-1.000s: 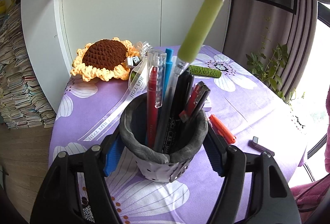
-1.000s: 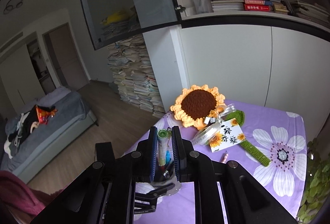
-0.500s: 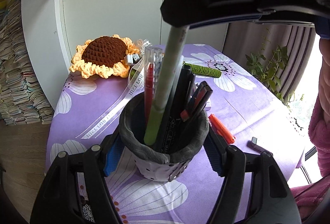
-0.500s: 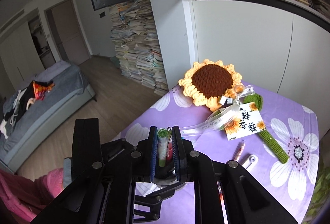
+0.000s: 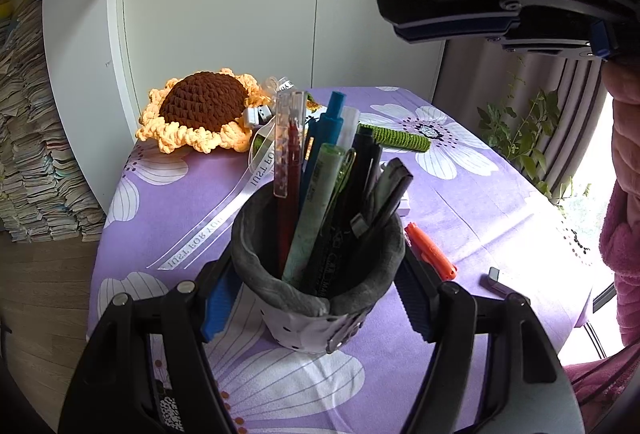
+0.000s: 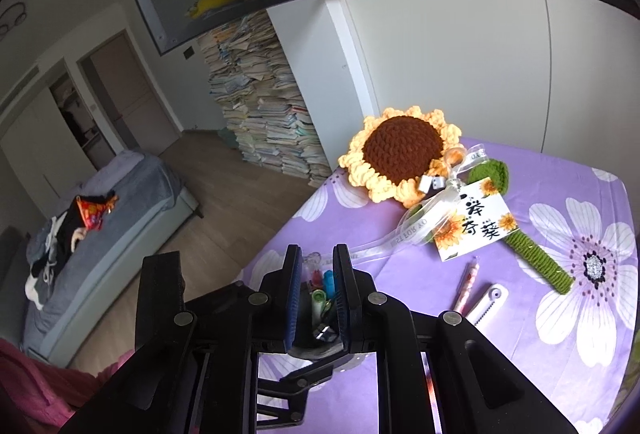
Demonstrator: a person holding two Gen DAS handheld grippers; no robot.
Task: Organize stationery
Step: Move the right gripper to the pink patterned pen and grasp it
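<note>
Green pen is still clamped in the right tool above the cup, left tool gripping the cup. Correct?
Not quite. The green pen already stands in the cup among the other pens; the right tool holds nothing, as the right wrist view shows. The left tool does grip the cup, seen in the left wrist view.

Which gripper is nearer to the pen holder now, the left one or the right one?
Left. The left gripper has its jaws around the pen holder; the right gripper is above it, empty.
</note>
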